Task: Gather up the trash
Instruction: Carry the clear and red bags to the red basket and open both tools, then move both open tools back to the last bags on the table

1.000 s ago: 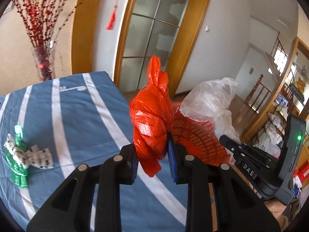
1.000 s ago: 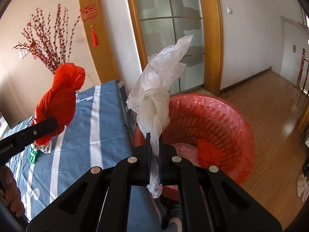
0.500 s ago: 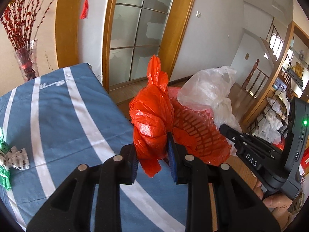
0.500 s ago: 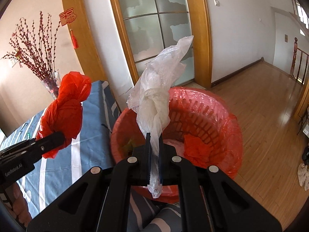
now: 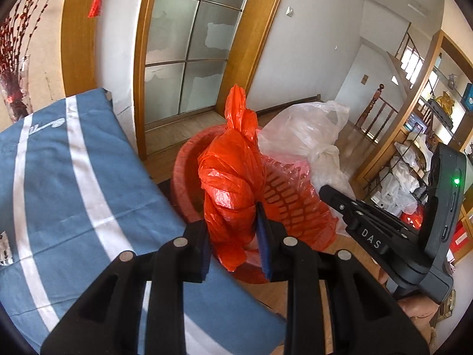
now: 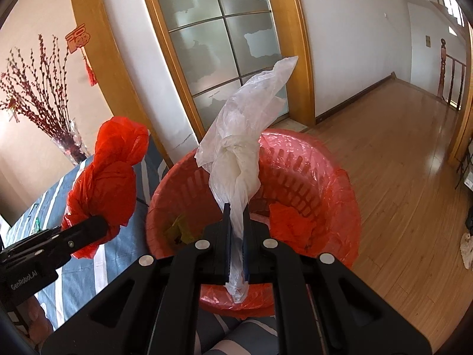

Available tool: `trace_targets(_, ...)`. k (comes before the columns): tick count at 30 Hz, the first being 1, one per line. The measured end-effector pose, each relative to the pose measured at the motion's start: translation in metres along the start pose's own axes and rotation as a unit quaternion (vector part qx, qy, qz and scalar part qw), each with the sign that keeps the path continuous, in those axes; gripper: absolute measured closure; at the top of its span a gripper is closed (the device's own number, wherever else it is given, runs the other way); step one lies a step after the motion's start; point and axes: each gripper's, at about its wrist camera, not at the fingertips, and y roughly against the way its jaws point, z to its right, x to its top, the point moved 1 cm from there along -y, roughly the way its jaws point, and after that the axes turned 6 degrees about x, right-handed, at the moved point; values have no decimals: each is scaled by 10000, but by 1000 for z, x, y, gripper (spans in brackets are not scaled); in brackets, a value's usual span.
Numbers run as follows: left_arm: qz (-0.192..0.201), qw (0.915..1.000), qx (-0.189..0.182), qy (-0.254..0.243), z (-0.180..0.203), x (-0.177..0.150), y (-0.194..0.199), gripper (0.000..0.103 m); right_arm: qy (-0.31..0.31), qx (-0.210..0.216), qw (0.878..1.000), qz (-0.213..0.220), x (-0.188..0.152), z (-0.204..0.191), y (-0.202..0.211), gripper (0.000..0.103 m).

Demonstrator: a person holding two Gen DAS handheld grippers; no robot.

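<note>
Left tongs (image 5: 235,236) clamp a crumpled red plastic bag (image 5: 233,183), its long axis upright with the tail pointing up, beside the red slotted plastic basket (image 6: 334,177). Right tongs (image 6: 236,236) pinch a knotted clear plastic bag (image 6: 236,159), also upright, above that basket's opening.

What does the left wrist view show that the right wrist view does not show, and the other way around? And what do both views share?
Only the left wrist view shows the shelves with white bags at the far right, and the left gripper shut on the red bag from close.

Only the right wrist view shows the inside of the red basket, where yellow scraps and a red scrap lie, and the right gripper shut on the white bag.

Both show the two bags, the basket, the blue striped cloth and the glass door.
</note>
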Motion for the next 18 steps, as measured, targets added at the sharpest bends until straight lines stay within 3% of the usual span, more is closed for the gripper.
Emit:
trace_targets(3, -42, 10000, -74, 4, 5, 3, -8, 74, -61, 25, 10000, 14, 4, 4, -1, 96)
trace_targets(5, -37, 10000, -28, 9, 7, 3, -12, 66, -148, 7, 9999, 14, 6, 9, -3, 91)
trace_targets(7, -42, 10000, 25, 16, 7, 3, -17, 58, -215, -37, 9998, 4, 6, 15, -3, 74)
trace_targets(9, -53, 10000, 77, 18, 6, 0, -18, 54, -295, -115, 9995, 21, 3, 21, -2, 69)
trace_targets(12, -45, 9997, 256, -31, 3, -3, -18, 49, -329, -250, 9991, 5, -3, 29, 0, 69)
trace_targets(18, 149, 9947, 977, -289, -7, -11, -8, 41, -301, -388, 9988, -6, -7, 33, 3, 69)
